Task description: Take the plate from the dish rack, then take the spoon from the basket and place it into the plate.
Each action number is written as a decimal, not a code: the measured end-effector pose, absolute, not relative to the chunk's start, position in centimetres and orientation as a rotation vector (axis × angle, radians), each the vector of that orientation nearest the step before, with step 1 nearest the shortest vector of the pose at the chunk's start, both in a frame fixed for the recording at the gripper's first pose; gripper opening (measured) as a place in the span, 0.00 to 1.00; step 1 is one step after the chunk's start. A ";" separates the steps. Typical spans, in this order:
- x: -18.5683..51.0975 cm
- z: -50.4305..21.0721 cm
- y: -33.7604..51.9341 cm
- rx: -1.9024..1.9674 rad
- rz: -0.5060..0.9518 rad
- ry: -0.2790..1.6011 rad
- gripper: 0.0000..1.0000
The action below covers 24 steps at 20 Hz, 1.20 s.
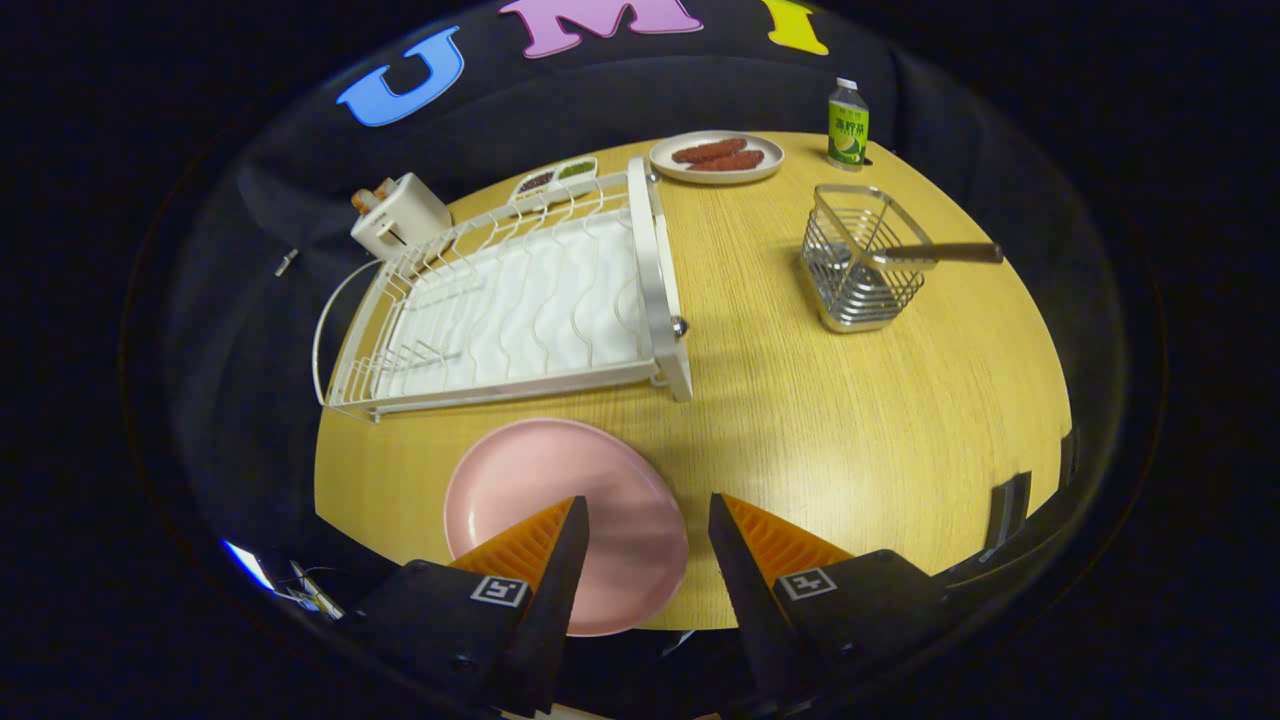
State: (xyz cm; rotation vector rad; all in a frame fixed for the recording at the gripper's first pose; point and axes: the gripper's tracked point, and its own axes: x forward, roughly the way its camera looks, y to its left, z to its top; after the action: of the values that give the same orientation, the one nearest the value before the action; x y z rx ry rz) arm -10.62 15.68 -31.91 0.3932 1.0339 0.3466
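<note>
So the counter (800, 420) was one round wooden top; on it sat one white dish rack (520, 300) toward the far left edge, and it looked empty, so I'd say the plate step was done; one pink plate (560, 490) lay flat at the near edge just in front of the rack. The gripper (648, 520) hovered over that near edge with its jaws apart and nothing between them; one finger overlapped the plate's right half in view, whether touching I couldn't tell. Next up, I reckon, was the spoon: one wire basket (860, 265) stood well apart toward the far right edge, one spoon (945, 253) leaning out of it, handle pointing right; the move would need a reach across and a pinch on that handle. Smaller stuff at the far edge: one plate of sausages (716, 158), one toaster (400, 218), one bottle (848, 125).
</note>
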 end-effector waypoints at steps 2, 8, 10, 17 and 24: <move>-8.4 -28.6 14.0 0.401 0.366 0.930 0.75; 0.1 -21.2 4.2 0.311 0.265 0.648 0.79; 2.0 -21.5 0.5 0.257 0.211 0.632 0.79; 4.1 -28.2 -6.2 0.208 0.147 0.709 0.83; 3.5 -33.3 -4.3 0.215 0.265 0.792 0.72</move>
State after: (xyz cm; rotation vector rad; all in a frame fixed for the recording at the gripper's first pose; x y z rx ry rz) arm 3.53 -4.33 -33.33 0.2149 0.7917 0.2652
